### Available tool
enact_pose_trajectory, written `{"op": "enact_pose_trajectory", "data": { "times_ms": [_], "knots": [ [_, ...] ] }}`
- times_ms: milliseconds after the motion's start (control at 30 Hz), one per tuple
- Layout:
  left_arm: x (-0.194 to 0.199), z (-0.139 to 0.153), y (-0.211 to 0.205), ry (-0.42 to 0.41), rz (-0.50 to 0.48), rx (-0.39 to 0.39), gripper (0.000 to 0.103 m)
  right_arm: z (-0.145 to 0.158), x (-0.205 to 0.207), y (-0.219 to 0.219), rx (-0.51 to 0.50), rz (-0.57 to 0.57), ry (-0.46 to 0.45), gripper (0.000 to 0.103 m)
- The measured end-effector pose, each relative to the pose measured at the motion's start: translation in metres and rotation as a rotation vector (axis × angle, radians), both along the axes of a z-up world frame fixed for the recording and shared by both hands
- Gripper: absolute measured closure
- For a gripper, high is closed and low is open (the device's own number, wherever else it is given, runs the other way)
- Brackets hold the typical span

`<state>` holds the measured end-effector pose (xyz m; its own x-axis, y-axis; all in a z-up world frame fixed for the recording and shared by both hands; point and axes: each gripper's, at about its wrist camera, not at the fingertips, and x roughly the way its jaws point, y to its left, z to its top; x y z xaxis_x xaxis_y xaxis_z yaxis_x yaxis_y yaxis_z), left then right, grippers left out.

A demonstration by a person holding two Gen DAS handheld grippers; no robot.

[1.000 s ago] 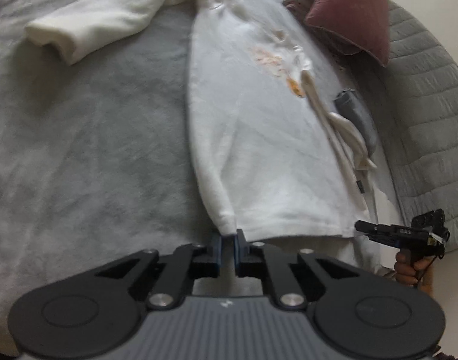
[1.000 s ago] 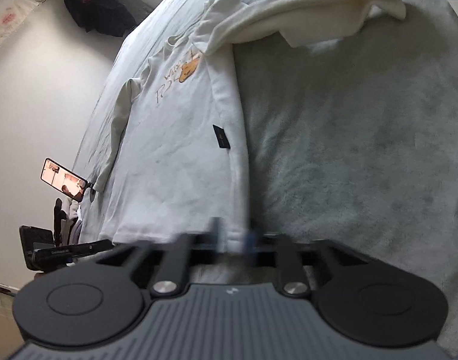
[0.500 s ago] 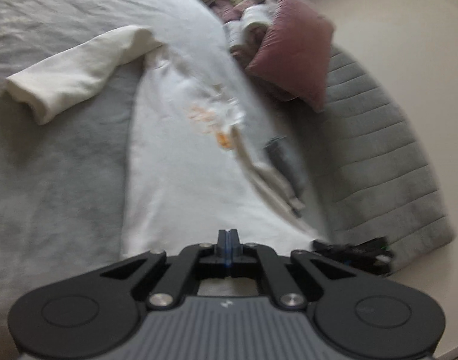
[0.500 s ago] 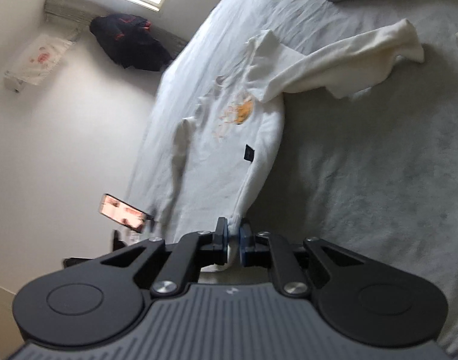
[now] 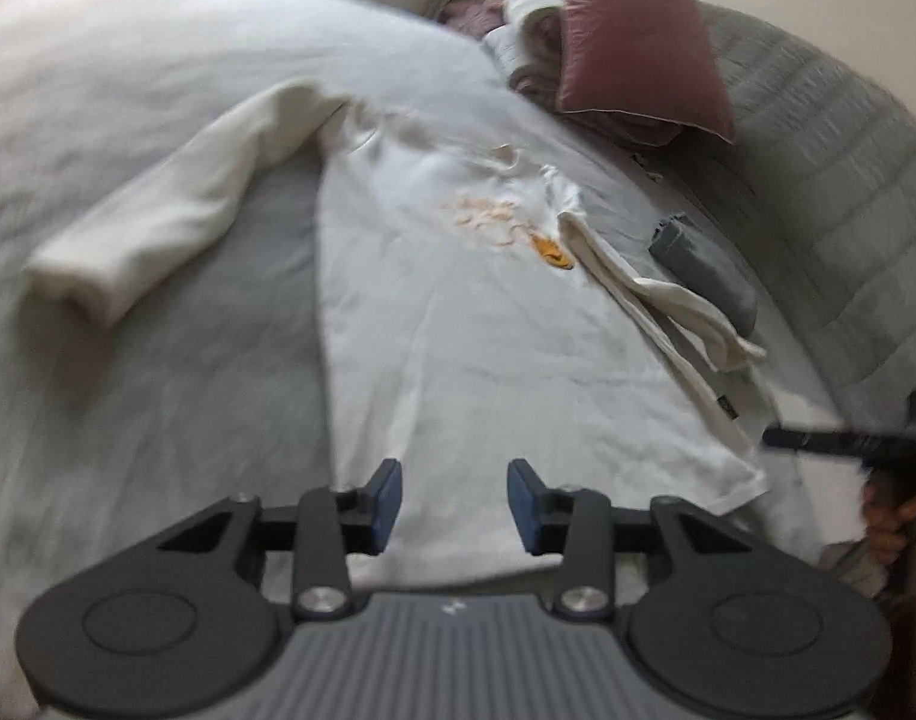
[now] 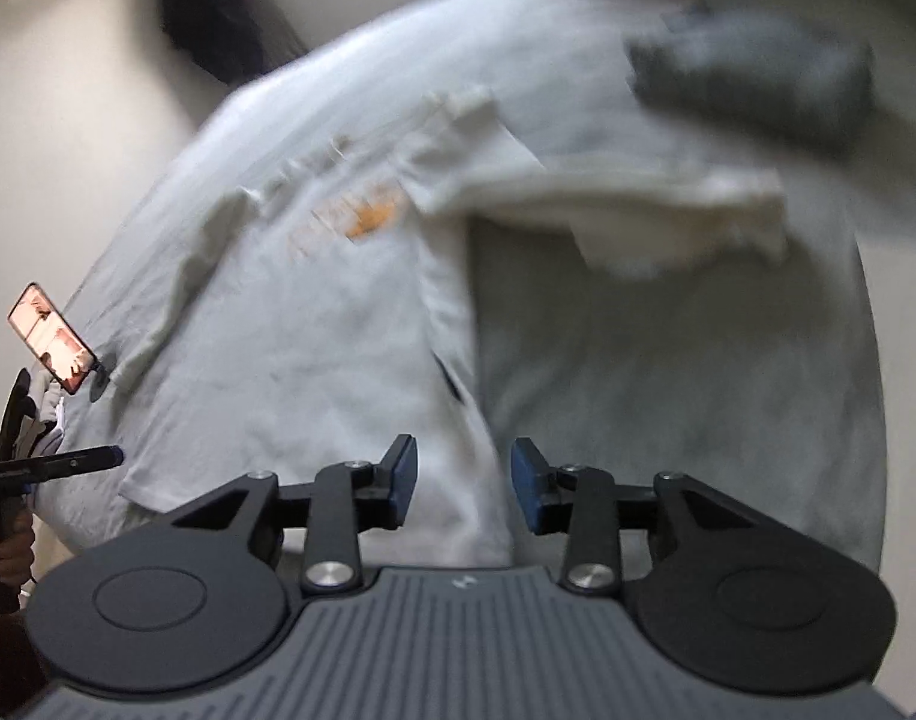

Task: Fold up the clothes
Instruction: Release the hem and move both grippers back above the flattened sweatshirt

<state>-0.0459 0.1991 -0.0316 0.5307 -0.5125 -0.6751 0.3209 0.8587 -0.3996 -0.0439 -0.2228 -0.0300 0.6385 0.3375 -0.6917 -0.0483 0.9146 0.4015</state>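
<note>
A white long-sleeved shirt (image 5: 458, 324) with an orange print lies flat on the grey bed. One sleeve (image 5: 176, 204) stretches out to the left; the other sleeve (image 5: 655, 312) lies folded along its right edge. My left gripper (image 5: 455, 504) is open and empty above the shirt's hem. In the right wrist view the same shirt (image 6: 314, 330) lies under my right gripper (image 6: 463, 477), which is open and empty over the hem corner. Its outstretched sleeve (image 6: 637, 216) points right.
A pink pillow (image 5: 631, 36) and piled clothes lie at the bed head. A folded grey item (image 5: 703, 264) lies beside the shirt, also in the right wrist view (image 6: 751, 78). A quilted grey blanket (image 5: 829, 180) is at right. A phone (image 6: 50, 339) stands at left.
Both grippers were shut on the shirt's hem and have let go; both are now open. The hem lies flat on the bed. Both cameras have pulled back and tilted.
</note>
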Motion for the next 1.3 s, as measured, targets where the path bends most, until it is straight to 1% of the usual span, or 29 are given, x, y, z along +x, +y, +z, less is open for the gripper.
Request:
{"op": "enact_pose_trajectory", "data": {
  "times_ms": [67,100,133,167,267,333,400,500,567,600,667,800,1000,1033,1067,1133,1200,1300],
  "knots": [
    [0.000,0.001,-0.018,-0.060,-0.021,0.043,0.054,0.001,0.000,0.012,-0.017,0.006,-0.076,0.059],
    [0.002,0.001,-0.027,-0.092,-0.028,0.056,0.044,-0.001,0.003,0.021,-0.048,0.015,-0.106,0.058],
    [0.005,-0.001,-0.037,-0.122,-0.034,0.068,0.038,-0.003,0.005,0.030,-0.080,0.024,-0.136,0.057],
    [0.007,-0.003,-0.046,-0.138,-0.045,0.080,0.037,-0.006,0.008,0.039,-0.111,0.034,-0.165,0.056],
    [0.014,-0.008,-0.073,-0.185,-0.081,0.124,0.033,-0.016,0.017,0.071,-0.194,0.098,-0.212,0.054],
    [0.018,-0.012,-0.090,-0.213,-0.108,0.157,0.028,-0.023,0.022,0.092,-0.249,0.141,-0.243,0.048],
    [0.023,-0.018,-0.100,-0.215,-0.125,0.193,0.023,-0.029,0.030,0.108,-0.290,0.160,-0.255,0.037],
    [0.030,-0.027,-0.115,-0.220,-0.151,0.245,0.021,-0.041,0.041,0.126,-0.358,0.175,-0.248,0.035],
    [0.025,-0.033,-0.115,-0.235,-0.174,0.267,0.019,-0.053,0.048,0.128,-0.390,0.172,-0.217,0.033],
    [0.023,-0.036,-0.114,-0.243,-0.185,0.279,0.017,-0.058,0.050,0.127,-0.401,0.166,-0.204,0.027],
    [0.018,-0.041,-0.113,-0.259,-0.208,0.298,0.014,-0.061,0.047,0.123,-0.402,0.159,-0.221,0.022],
    [0.003,-0.043,-0.096,-0.282,-0.239,0.282,0.013,-0.064,0.035,0.113,-0.408,0.181,-0.231,0.015],
    [-0.021,-0.045,-0.070,-0.317,-0.285,0.258,0.012,-0.064,0.012,0.097,-0.403,0.195,-0.235,0.011],
    [-0.024,-0.045,-0.066,-0.324,-0.295,0.260,0.012,-0.064,0.008,0.095,-0.406,0.198,-0.237,0.011],
    [-0.028,-0.045,-0.066,-0.332,-0.311,0.280,0.012,-0.063,0.005,0.093,-0.410,0.201,-0.239,0.007],
    [-0.032,-0.040,-0.067,-0.330,-0.342,0.299,0.012,-0.063,0.001,0.089,-0.418,0.192,-0.233,0.006],
    [-0.029,-0.031,-0.067,-0.306,-0.383,0.276,0.012,-0.057,0.001,0.091,-0.419,0.195,-0.249,0.006],
    [-0.020,-0.015,-0.071,-0.355,-0.367,0.230,0.012,-0.045,0.007,0.097,-0.418,0.182,-0.286,0.006]
  ]
}}
